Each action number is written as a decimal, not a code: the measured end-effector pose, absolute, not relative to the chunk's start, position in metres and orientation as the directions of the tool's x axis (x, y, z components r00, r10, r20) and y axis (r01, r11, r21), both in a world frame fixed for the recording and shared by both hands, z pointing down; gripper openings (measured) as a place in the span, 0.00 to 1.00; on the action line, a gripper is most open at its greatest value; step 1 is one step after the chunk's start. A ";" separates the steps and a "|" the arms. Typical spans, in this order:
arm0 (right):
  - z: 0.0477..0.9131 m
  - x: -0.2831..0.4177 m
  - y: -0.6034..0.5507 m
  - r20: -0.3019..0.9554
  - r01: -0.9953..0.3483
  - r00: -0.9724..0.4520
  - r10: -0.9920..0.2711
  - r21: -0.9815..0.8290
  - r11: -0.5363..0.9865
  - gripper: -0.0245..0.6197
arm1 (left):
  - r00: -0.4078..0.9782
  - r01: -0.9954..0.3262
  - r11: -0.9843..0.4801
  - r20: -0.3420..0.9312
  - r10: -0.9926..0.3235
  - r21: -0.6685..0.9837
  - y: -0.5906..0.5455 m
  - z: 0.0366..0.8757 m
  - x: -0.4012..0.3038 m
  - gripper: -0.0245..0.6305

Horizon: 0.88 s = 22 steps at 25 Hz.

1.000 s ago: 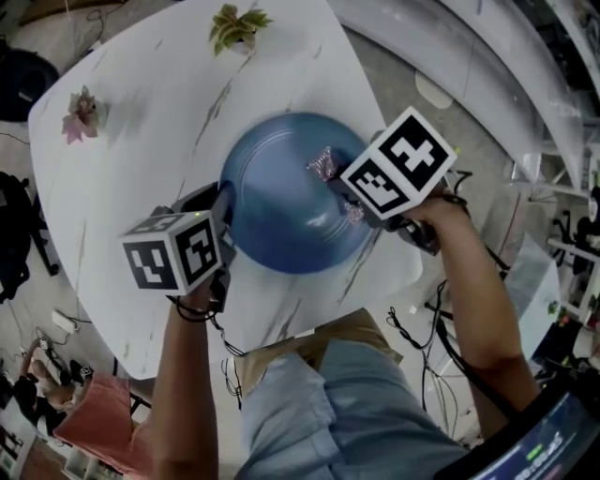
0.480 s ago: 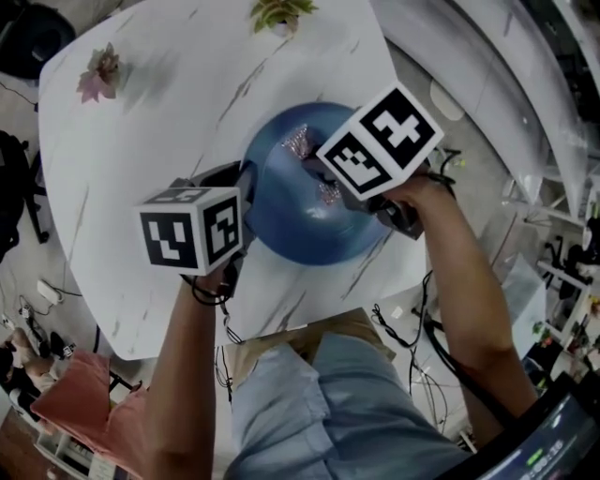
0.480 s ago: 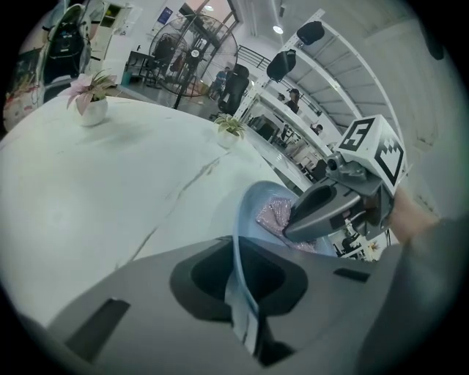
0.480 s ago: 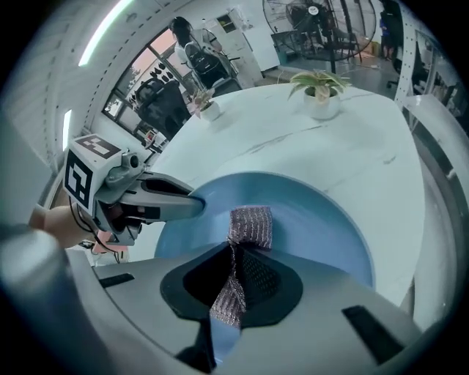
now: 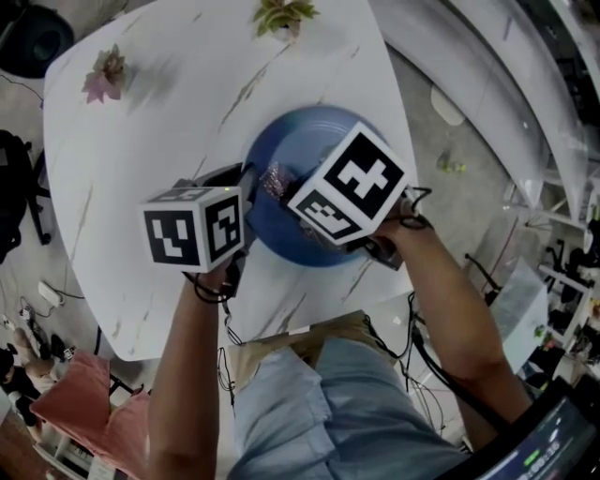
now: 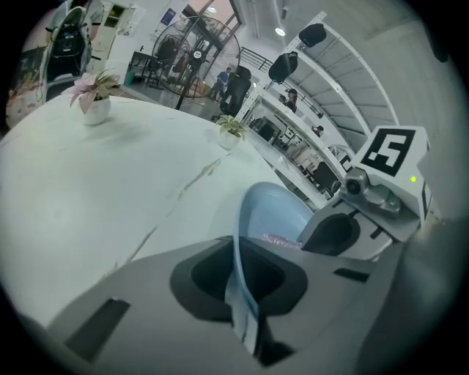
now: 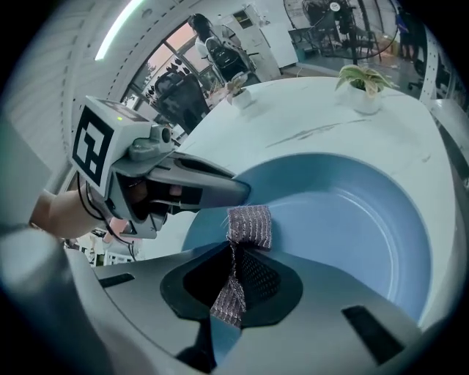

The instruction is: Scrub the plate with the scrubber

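A blue plate is tilted up off the white table. My left gripper is shut on the plate's left rim, which runs edge-on between its jaws. My right gripper is shut on a silvery mesh scrubber, and the scrubber presses on the plate's inner face close to the left gripper. The marker cube of the right gripper hides much of the plate in the head view.
Two small potted plants stand at the table's far side. The table's near edge lies just in front of my legs. Floor, cables and shelving surround the table.
My right gripper has slid the scrubber leftward across the plate, from its right-middle toward the left rim near the left gripper. The left gripper and plate have stayed put.
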State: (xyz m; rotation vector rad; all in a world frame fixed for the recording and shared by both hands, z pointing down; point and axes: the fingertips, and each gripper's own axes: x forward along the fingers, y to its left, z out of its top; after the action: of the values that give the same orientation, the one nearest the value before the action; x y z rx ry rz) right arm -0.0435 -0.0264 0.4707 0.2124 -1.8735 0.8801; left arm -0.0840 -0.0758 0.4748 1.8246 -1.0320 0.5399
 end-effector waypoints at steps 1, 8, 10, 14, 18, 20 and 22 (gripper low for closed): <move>0.471 -0.043 -0.021 0.847 -0.500 -0.474 0.240 -0.483 0.719 0.11 | 0.548 -0.834 -0.206 0.723 -0.420 0.512 -0.076 0.475 -0.084 0.07; 0.471 -0.023 0.003 0.833 -0.496 -0.479 0.278 -0.518 0.697 0.11 | 0.539 -0.841 -0.214 0.729 -0.423 0.497 -0.076 0.474 -0.085 0.07; 0.471 -0.013 0.006 0.836 -0.505 -0.471 0.282 -0.517 0.691 0.11 | 0.534 -0.844 -0.214 0.730 -0.427 0.492 -0.077 0.474 -0.087 0.07; 0.472 0.007 0.007 0.844 -0.535 -0.459 0.278 -0.512 0.672 0.11 | 0.547 -0.836 -0.218 0.727 -0.416 0.504 -0.074 0.475 -0.085 0.07; 0.472 0.026 0.002 0.854 -0.565 -0.447 0.266 -0.500 0.656 0.11 | 0.534 -0.844 -0.216 0.729 -0.428 0.491 -0.077 0.473 -0.087 0.07; 0.472 0.035 -0.002 0.858 -0.580 -0.445 0.258 -0.496 0.646 0.11 | 0.533 -0.845 -0.216 0.730 -0.428 0.490 -0.077 0.472 -0.087 0.07; 0.472 0.043 -0.006 0.864 -0.594 -0.438 0.249 -0.486 0.641 0.11 | 0.534 -0.844 -0.217 0.731 -0.425 0.491 -0.077 0.472 -0.087 0.07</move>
State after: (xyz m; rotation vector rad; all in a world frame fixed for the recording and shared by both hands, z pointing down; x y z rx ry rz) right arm 0.0429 -0.0064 0.4722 0.2785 -1.7850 0.9779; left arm -0.0868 -0.0770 0.4721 1.8368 -1.0469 0.5619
